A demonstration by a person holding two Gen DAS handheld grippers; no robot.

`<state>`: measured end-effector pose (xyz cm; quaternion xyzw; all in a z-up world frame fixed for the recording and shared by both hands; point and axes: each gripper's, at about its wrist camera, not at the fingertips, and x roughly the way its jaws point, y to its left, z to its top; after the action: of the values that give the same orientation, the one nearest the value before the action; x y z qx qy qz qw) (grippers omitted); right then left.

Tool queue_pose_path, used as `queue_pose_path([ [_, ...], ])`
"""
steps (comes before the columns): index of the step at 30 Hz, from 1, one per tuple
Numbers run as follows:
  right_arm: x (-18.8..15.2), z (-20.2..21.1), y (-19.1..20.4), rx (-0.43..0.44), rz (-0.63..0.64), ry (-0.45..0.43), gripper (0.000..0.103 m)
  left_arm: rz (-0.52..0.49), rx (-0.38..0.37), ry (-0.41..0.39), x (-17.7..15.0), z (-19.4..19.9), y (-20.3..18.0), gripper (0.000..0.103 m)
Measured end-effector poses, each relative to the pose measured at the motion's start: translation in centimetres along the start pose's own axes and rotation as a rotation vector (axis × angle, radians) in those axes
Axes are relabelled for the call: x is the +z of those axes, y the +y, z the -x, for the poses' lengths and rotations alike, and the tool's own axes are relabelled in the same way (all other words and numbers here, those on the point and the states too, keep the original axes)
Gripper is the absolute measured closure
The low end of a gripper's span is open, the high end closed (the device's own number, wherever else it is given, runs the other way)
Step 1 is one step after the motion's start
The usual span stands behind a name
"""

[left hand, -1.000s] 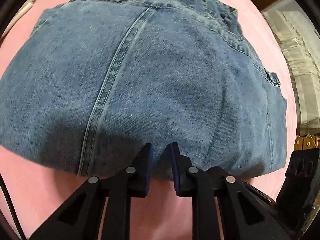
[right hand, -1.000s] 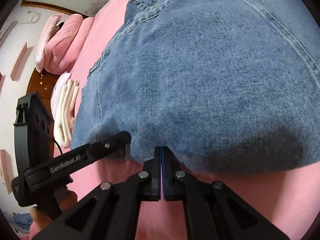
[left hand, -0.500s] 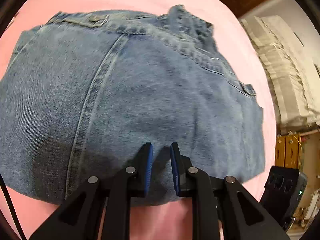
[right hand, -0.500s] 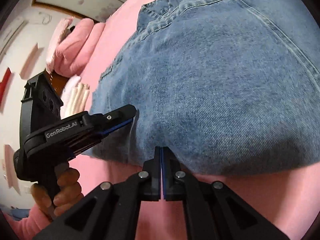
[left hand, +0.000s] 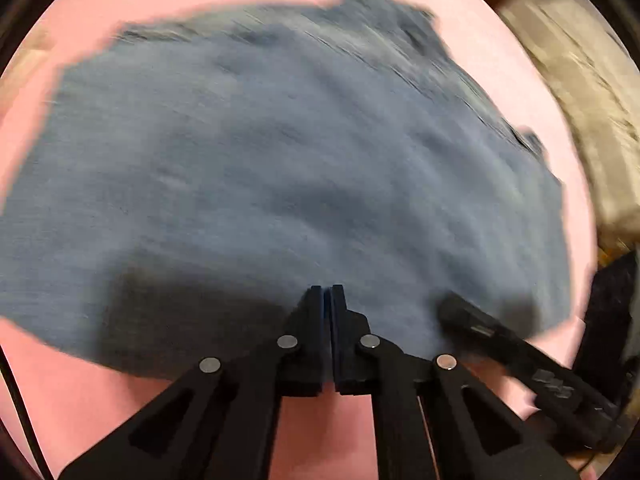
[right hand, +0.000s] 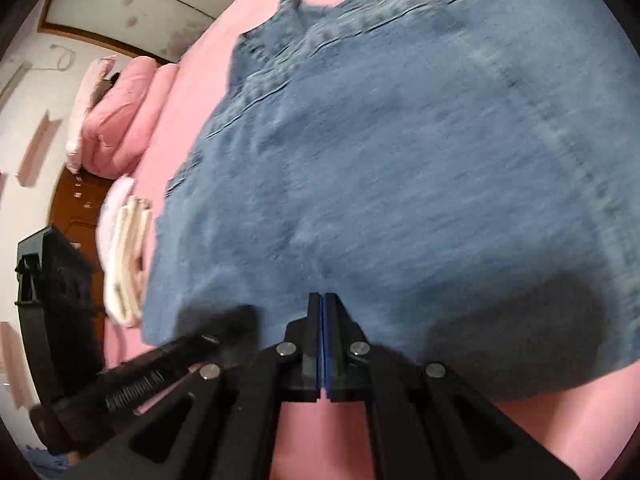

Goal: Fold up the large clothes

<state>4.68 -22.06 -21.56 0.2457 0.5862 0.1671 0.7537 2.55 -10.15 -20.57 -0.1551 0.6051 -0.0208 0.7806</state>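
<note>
A folded pair of blue jeans (left hand: pixel 280 168) lies flat on the pink bed sheet (left hand: pixel 280 4); it also shows in the right wrist view (right hand: pixel 400 160). My left gripper (left hand: pixel 326 292) is shut and empty, its tips over the near edge of the jeans. My right gripper (right hand: pixel 322 298) is shut and empty, also over the near edge. Each gripper shows in the other's view: the right one at lower right (left hand: pixel 520 356), the left one at lower left (right hand: pixel 168 368). Both views are blurred.
A pink pillow (right hand: pixel 116 116) and a folded white and cream cloth (right hand: pixel 124 248) lie at the left edge of the bed. A pale blurred cloth mass (left hand: pixel 584 92) sits off the bed's right side. Dark wood furniture (right hand: pixel 76 196) stands beyond the pillow.
My left gripper has closed from slightly open to shut. Both grippers have pulled back and up, so more of the jeans shows. The right gripper stayed shut.
</note>
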Motion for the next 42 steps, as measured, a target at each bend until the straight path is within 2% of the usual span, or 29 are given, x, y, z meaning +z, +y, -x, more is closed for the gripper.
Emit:
queue_pose_path([
  [1,0.2,0.5,-0.6,0.012,0.002,-0.001,0.103,0.024,0.052,-0.046,0.2,0.9,1.4,0.102],
  [2,0.3,1.4,-1.4,-0.017,0.004,-0.016,0.103,0.047,0.056,-0.058,0.3,1.4,2.6,0.102],
  [4,0.5,3.8,-3.2,-0.104,0.023,-0.059,0.103,0.104,0.139,-0.058,0.6,2.0,6.0,0.102],
  [5,0.4,4.7,-3.9,-0.115,0.025,-0.067,0.103,0.13,0.167,-0.059,0.7,2.3,7.6,0.102],
  [6,0.3,5.8,-4.6,-0.191,0.029,-0.093,0.103,0.161,0.233,-0.058,0.6,2.5,9.6,0.102],
  [7,0.2,7.5,-5.6,-0.331,0.048,-0.131,0.103,0.188,0.289,-0.05,0.5,2.8,11.7,0.102],
  [8,0.0,8.5,-6.5,-0.444,0.051,-0.158,0.103,0.216,0.304,-0.049,0.5,3.0,13.5,0.102],
  [9,0.0,9.5,-7.8,-0.582,0.036,-0.179,0.103,0.256,0.256,-0.064,0.3,3.5,15.3,0.102],
  [10,0.0,11.0,-9.8,-0.639,-0.014,-0.212,0.103,0.293,0.205,-0.079,0.3,4.0,16.6,0.102],
  [12,0.3,12.7,-11.7,-0.547,-0.095,-0.24,0.103,0.316,0.214,-0.111,0.4,5.1,17.0,0.102],
  [13,0.4,13.1,-11.8,-0.533,-0.117,-0.25,0.103,0.307,0.221,-0.131,0.4,5.7,16.6,0.101],
  [14,0.4,13.2,-10.9,-0.547,-0.106,-0.261,0.103,0.294,0.207,-0.155,0.3,6.2,15.9,0.098],
  [15,0.3,13.2,-9.6,-0.515,-0.067,-0.278,0.103,0.283,0.175,-0.175,0.1,6.8,14.9,0.096],
  [16,0.0,13.1,-8.6,-0.457,-0.042,-0.286,0.103,0.27,0.119,-0.186,-0.1,7.1,13.6,0.096],
  [17,-0.4,12.7,-7.1,-0.351,-0.016,-0.285,0.103,0.251,0.041,-0.181,-0.4,7.2,12.0,0.095],
  [18,-0.7,12.1,-5.8,-0.27,-0.001,-0.27,0.103,0.237,-0.002,-0.17,-0.6,7.1,11.1,0.094],
  [19,-1.3,10.7,-4.0,-0.166,0.015,-0.227,0.103,0.212,-0.057,-0.139,-0.9,6.6,9.4,0.094],
  [22,-3.1,6.2,-0.4,-0.008,0.049,-0.105,0.103,0.151,-0.193,-0.022,-1.2,3.9,4.9,0.094],
  [23,-3.5,4.8,0.5,-0.002,0.064,-0.074,0.103,0.133,-0.213,0.01,-1.3,2.8,3.8,0.094],
  [25,-4.1,2.5,1.5,0.003,0.084,-0.044,0.103,0.094,-0.201,0.037,-1.3,1.0,2.1,0.094],
  [29,-2.9,0.4,0.6,0.078,0.023,-0.068,0.103,0.113,-0.246,0.007,1.2,-0.8,1.9,0.094],
  [33,0.4,-0.5,-0.1,0.139,0.008,-0.1,0.103,0.112,-0.257,-0.058,5.4,-1.8,1.8,0.094],
  [36,3.6,-1.5,0.2,0.115,0.024,-0.138,0.103,0.111,-0.279,-0.096,8.8,-2.9,1.9,0.094],
  [38,6.5,-3.1,0.4,0.128,0.032,-0.139,0.103,0.106,-0.258,-0.109,10.6,-3.8,1.6,0.095],
  [42,10.0,-4.9,1.0,0.166,0.044,-0.152,0.103,0.122,-0.229,-0.151,13.7,-5.4,1.0,0.099],
])
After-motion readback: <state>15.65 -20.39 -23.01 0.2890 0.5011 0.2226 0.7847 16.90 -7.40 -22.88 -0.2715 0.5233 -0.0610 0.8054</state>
